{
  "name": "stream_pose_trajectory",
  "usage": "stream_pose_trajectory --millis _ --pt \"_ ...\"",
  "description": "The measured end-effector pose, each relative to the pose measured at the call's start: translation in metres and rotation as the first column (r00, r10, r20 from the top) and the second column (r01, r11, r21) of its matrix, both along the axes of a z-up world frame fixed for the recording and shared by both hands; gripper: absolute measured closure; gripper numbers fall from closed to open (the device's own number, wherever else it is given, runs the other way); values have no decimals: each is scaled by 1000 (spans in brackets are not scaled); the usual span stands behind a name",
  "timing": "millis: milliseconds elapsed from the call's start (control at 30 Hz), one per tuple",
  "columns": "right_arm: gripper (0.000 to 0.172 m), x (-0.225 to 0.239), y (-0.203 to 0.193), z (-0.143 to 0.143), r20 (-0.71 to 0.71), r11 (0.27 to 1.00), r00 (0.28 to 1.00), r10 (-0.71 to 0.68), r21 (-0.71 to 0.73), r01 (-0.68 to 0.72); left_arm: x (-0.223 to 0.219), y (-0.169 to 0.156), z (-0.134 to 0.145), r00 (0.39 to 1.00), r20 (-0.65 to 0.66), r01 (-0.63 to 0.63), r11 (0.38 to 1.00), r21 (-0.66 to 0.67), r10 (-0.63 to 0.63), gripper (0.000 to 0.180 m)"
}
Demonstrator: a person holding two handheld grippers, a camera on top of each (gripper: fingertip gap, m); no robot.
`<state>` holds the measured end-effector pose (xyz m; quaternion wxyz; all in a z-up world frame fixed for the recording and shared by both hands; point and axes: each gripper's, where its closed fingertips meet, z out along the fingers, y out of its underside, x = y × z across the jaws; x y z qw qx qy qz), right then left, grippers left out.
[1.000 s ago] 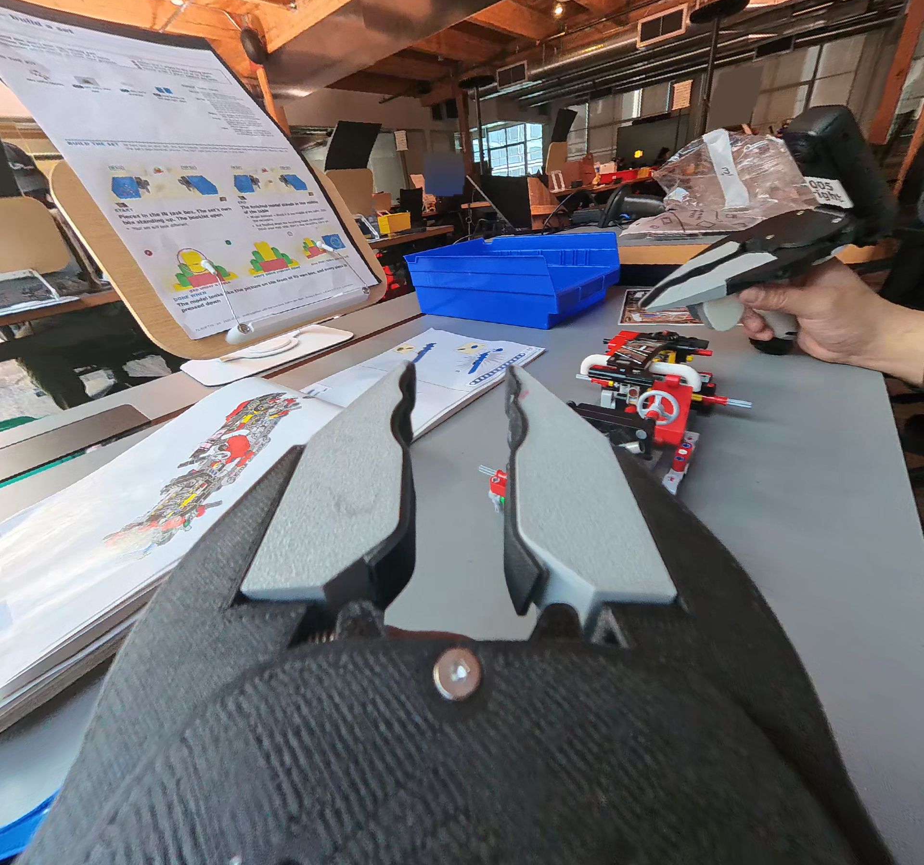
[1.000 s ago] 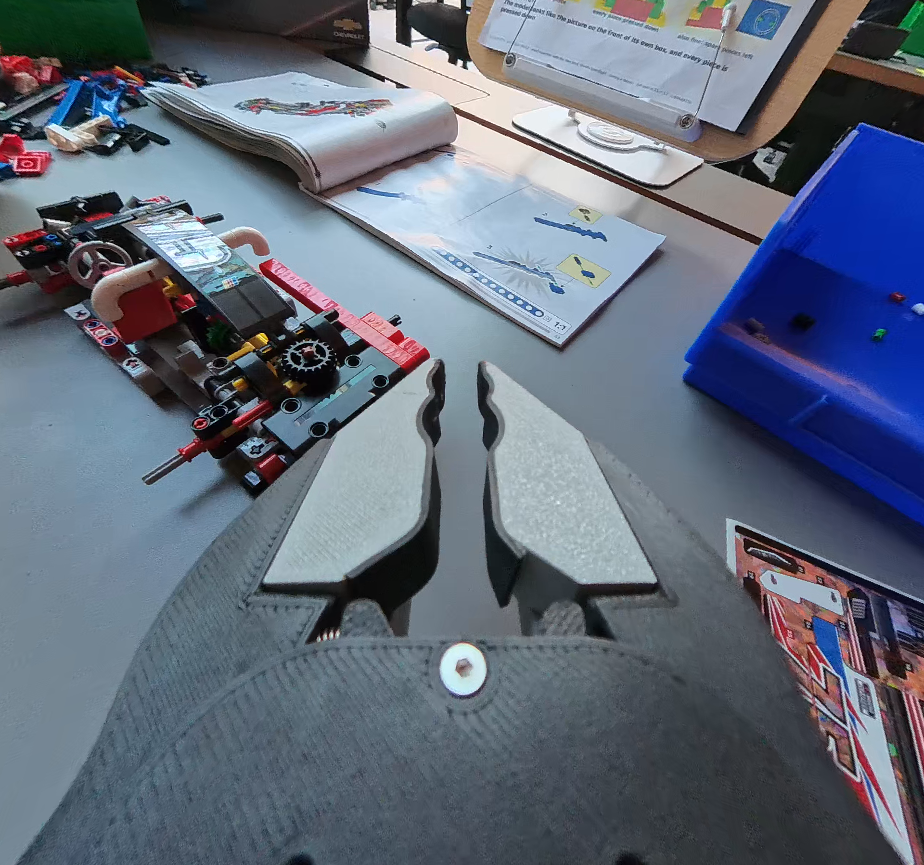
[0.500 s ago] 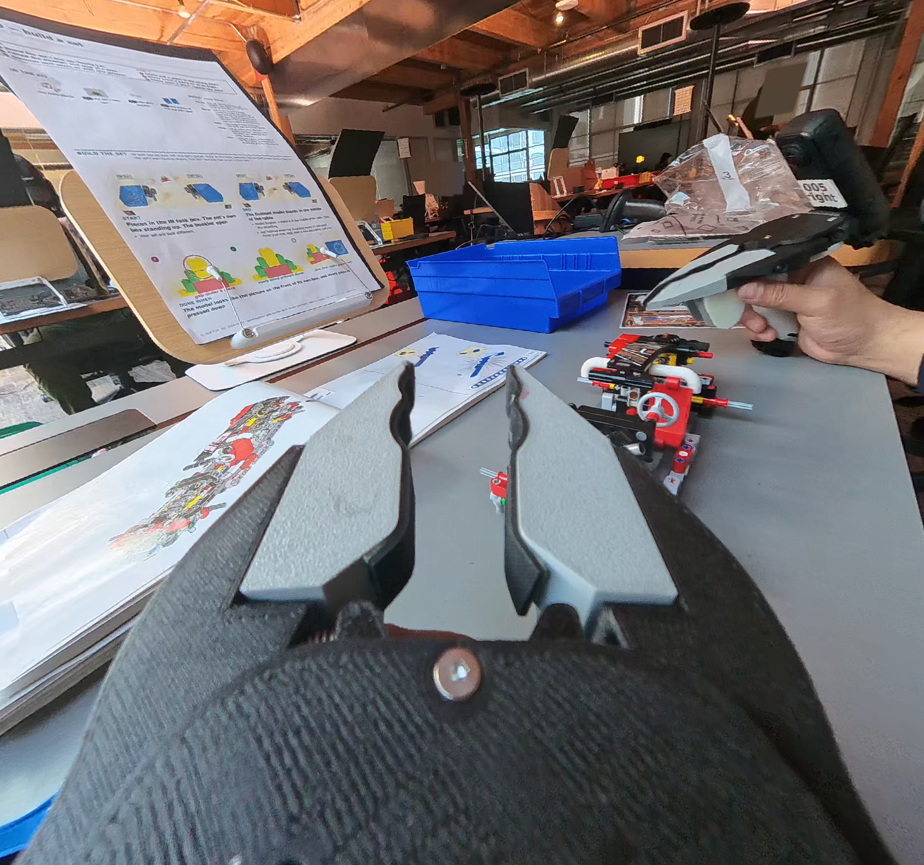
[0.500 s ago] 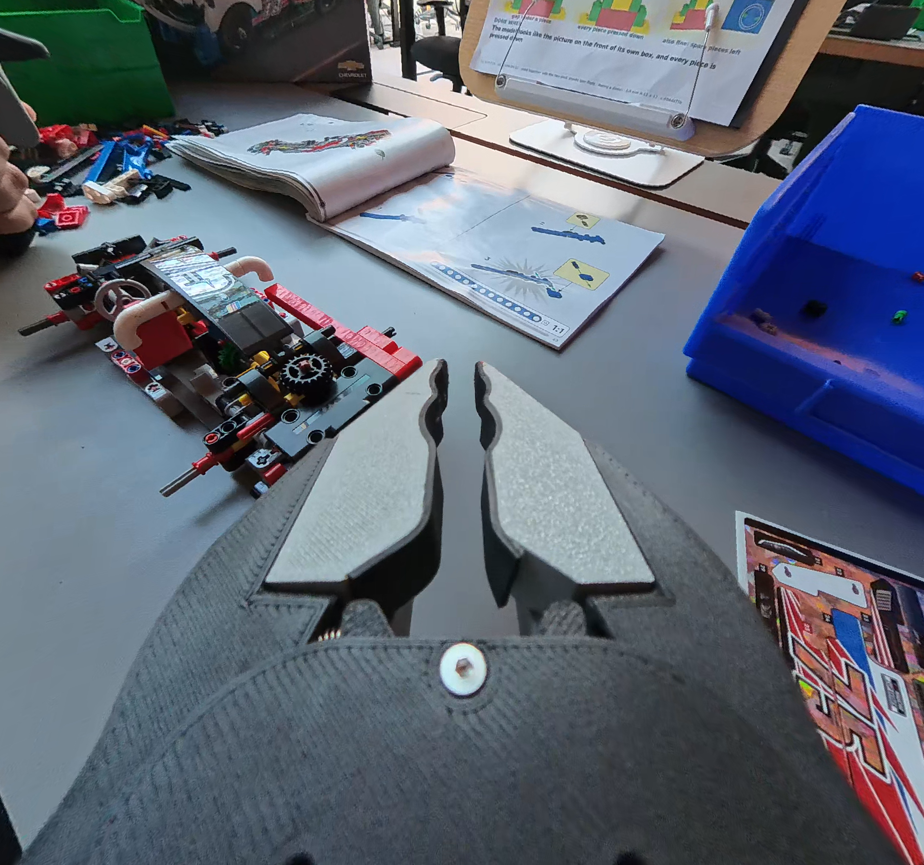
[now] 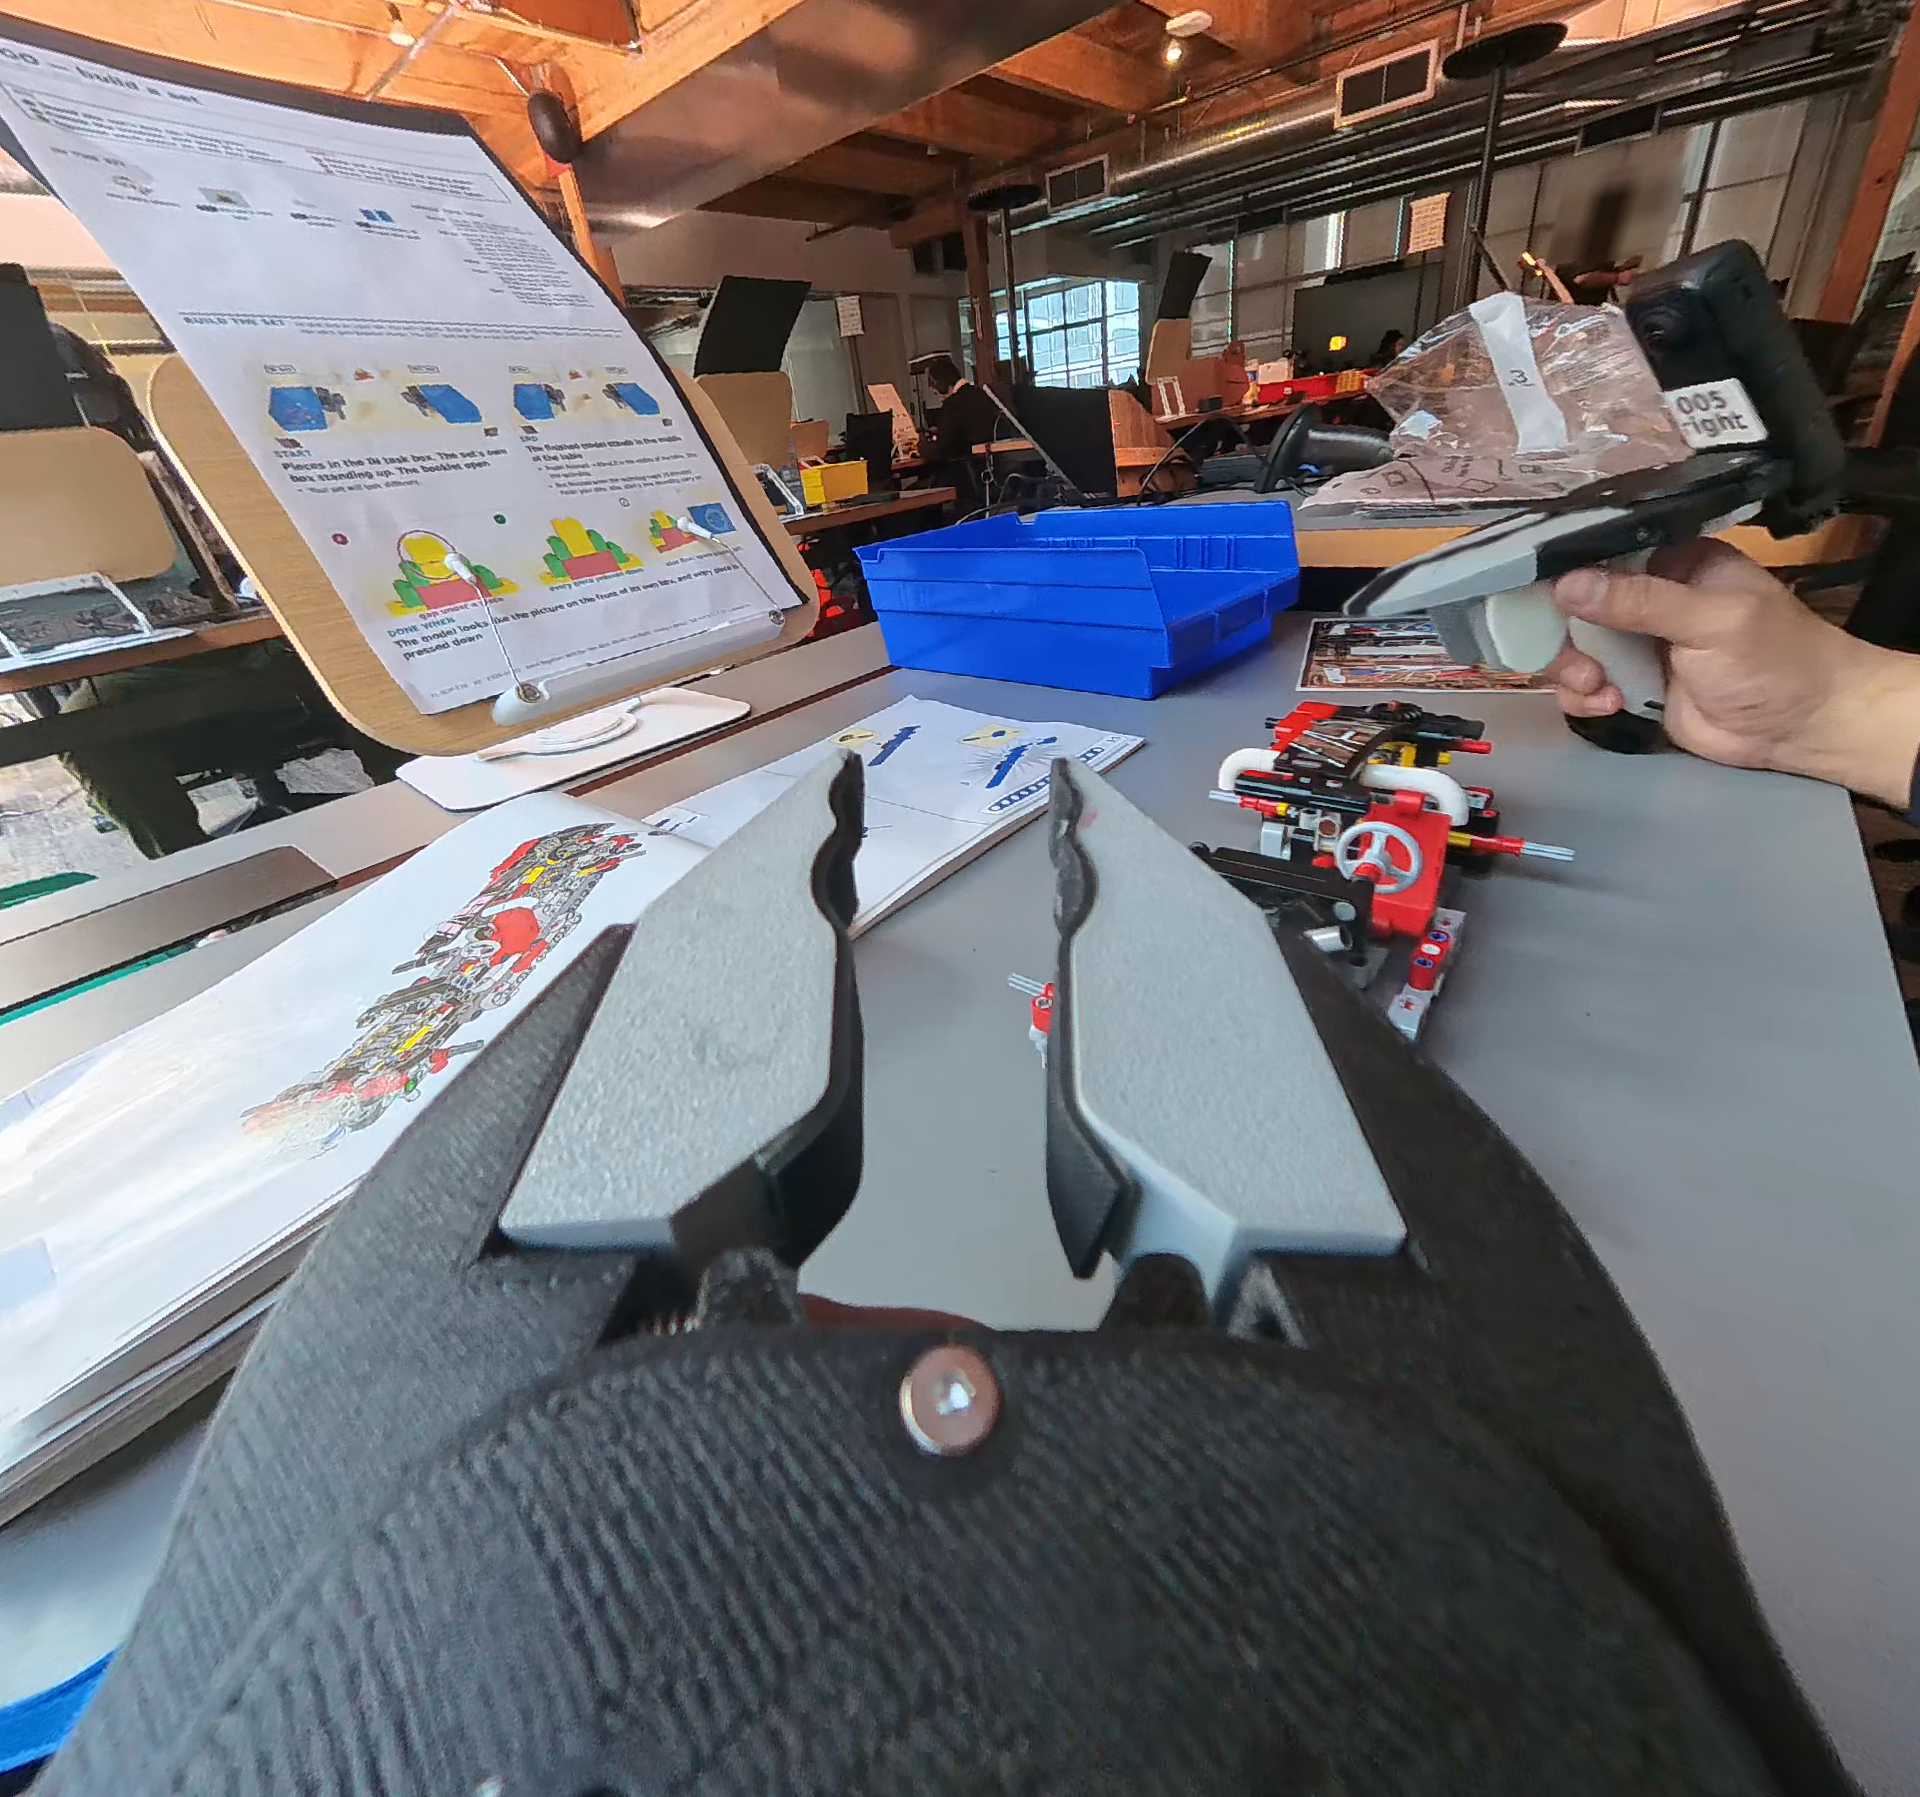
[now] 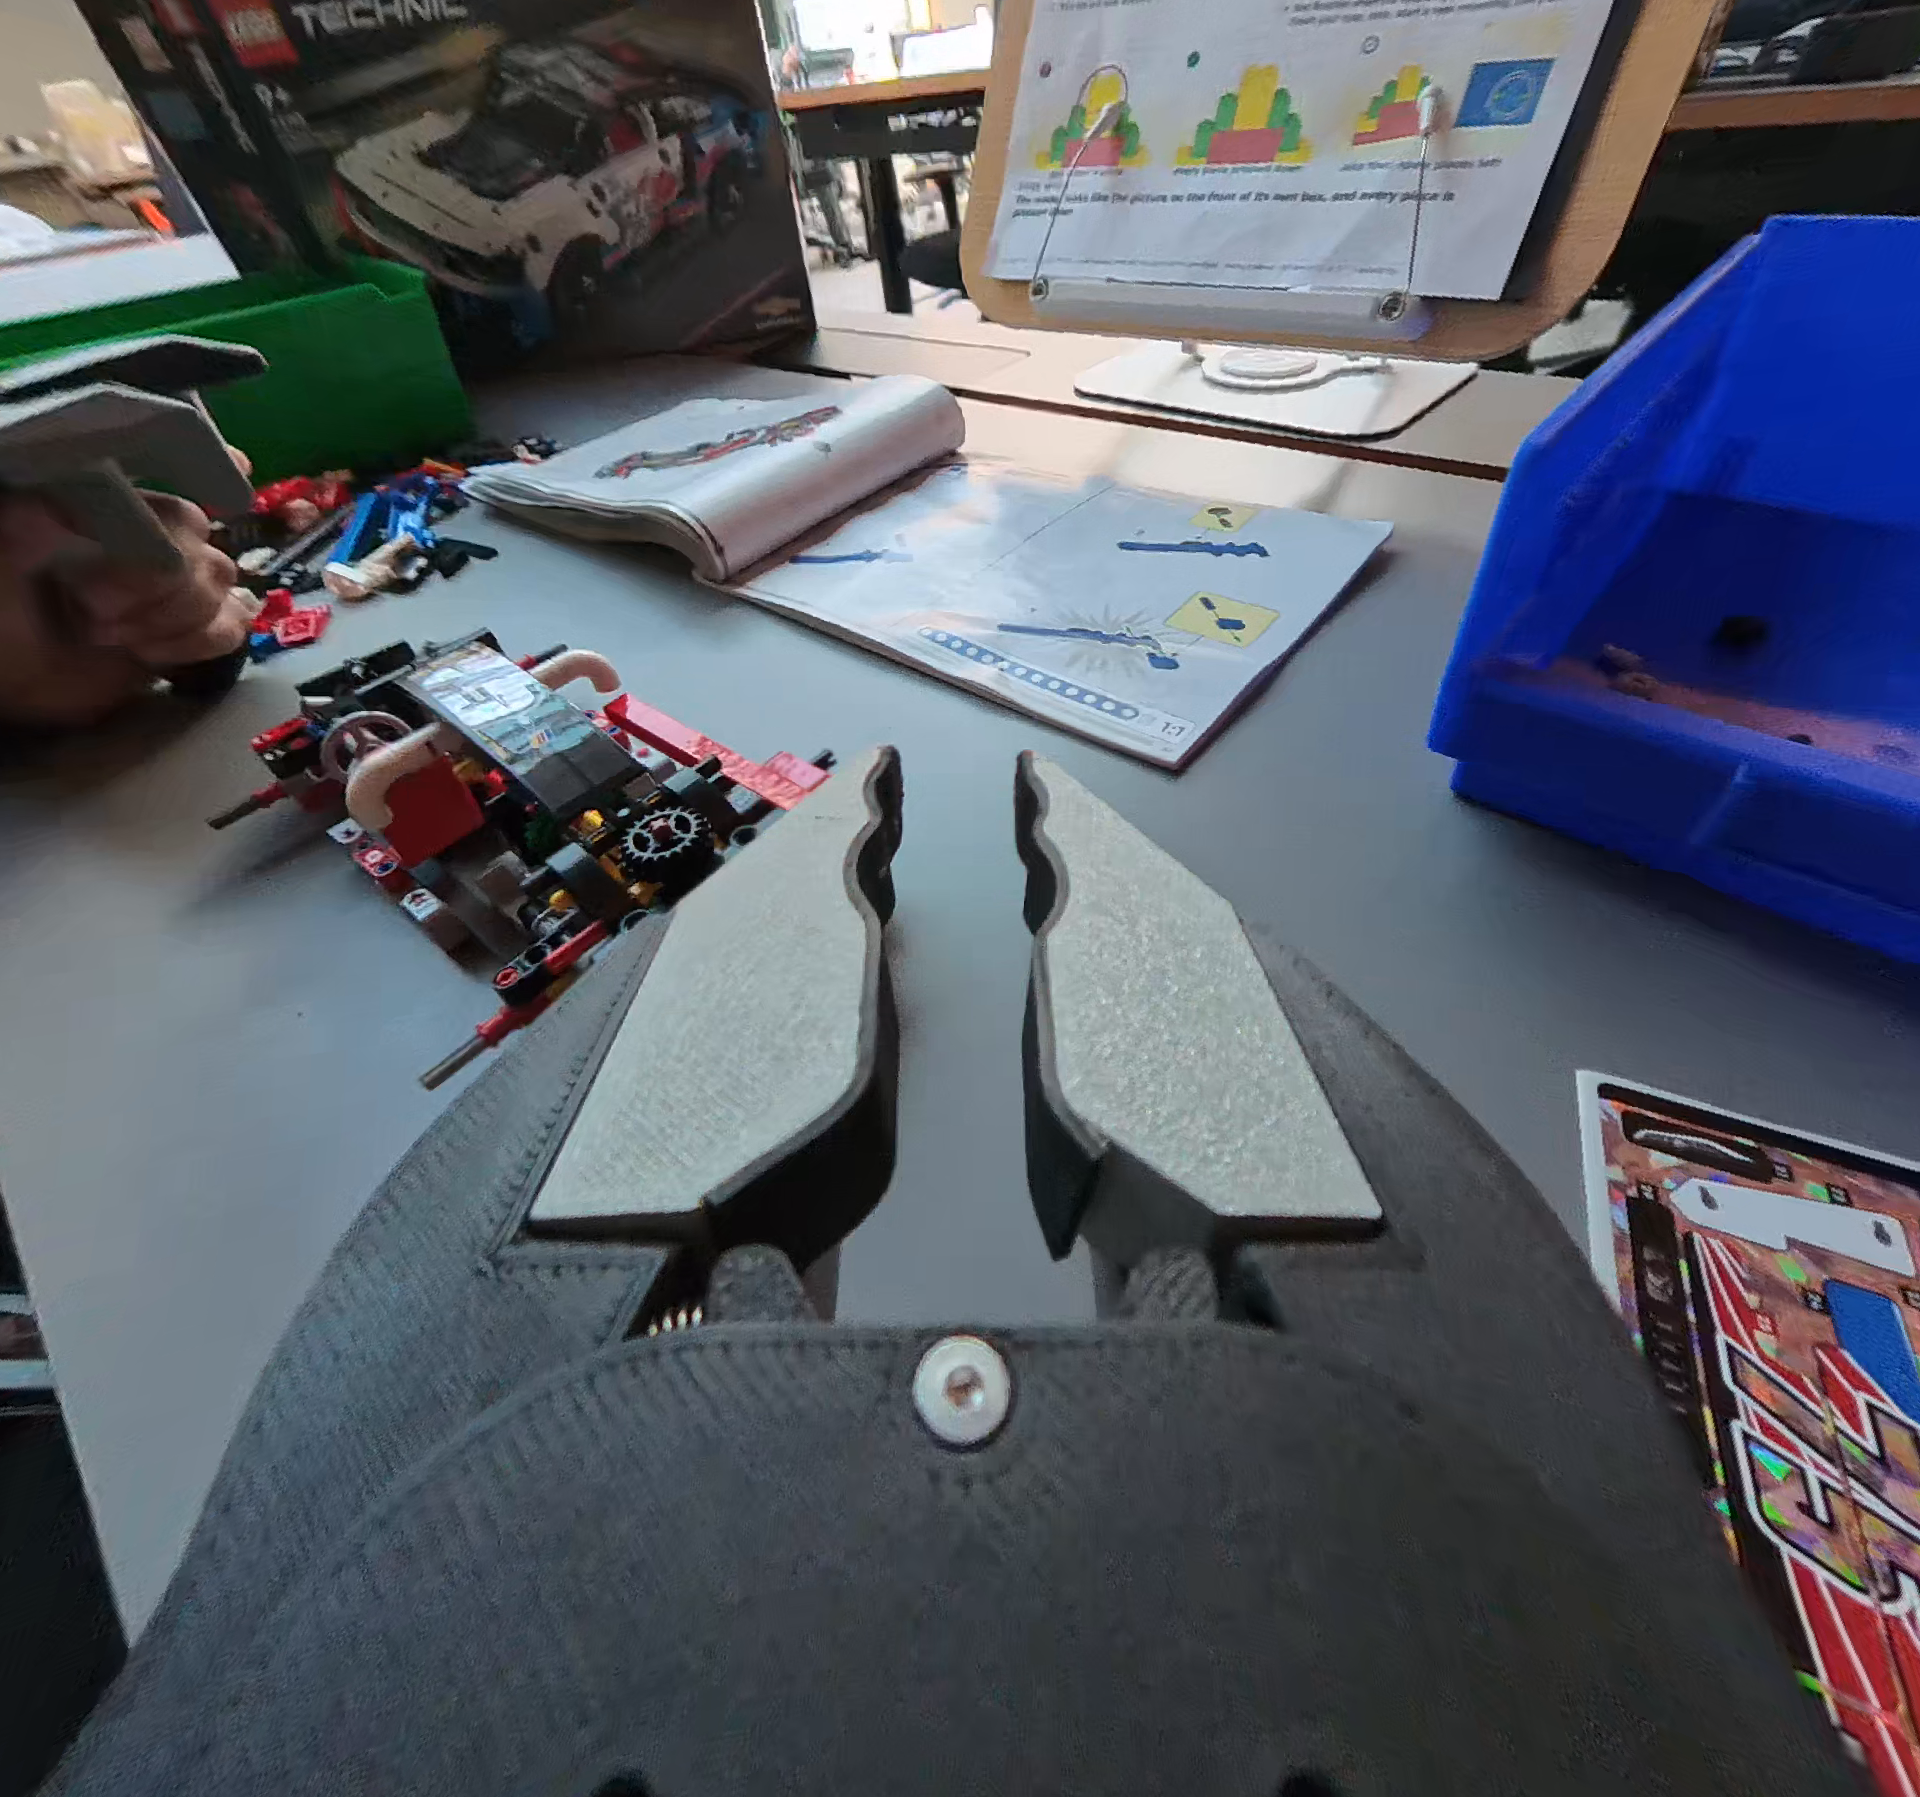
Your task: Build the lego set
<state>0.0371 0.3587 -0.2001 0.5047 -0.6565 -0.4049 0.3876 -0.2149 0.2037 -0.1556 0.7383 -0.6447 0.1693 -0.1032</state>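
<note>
Left claw (image 5: 954, 791): we find its grey fingers apart, empty, above the grey table (image 5: 1662, 1072), lower centre. Right claw (image 6: 956, 791): apart, empty. Nearest at left of frame: red-and-black partly built brick car chassis (image 6: 520, 791); we advise gripping its frame squarely.

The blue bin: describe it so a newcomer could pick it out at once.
Start from the grey table and the tilted wooden sheet stand behind it. Just right of the open instruction booklet sits the blue bin. It is the only solid blue open-fronted tray there; the other bin is green.
</note>
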Motion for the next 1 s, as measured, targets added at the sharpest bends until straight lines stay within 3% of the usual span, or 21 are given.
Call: stream_pose_trajectory --millis 367,500,700,767,900,1000 --pt "144 3 2 4 -52 999 999 7 -42 -9 7 -3 1 999 -36 -15 1000 22 15 150" --pt "140 3 3 2 -44 999 999 0 -46 -2 30 -10 -2 987 -156 36 998 59 -26 156" --pt "115 -3 6 -8 41 999 999 -20 -33 22 41 -16 -3 983 -168 91 994 64 -80 157" --pt "115 -6 7 -12 73 999 997 -23 -39 25 38 -15 -3 985 -157 88 995 56 -78 157" --pt "132 -6 8 -15 98 999 994 -37 -25 39 36 -15 -3 985 -156 83 995 47 -75 158" --pt "133 -4 12 -16 103 998 993 -57 -30 61 42 -17 -4 981 -167 107 993 43 -98 159"
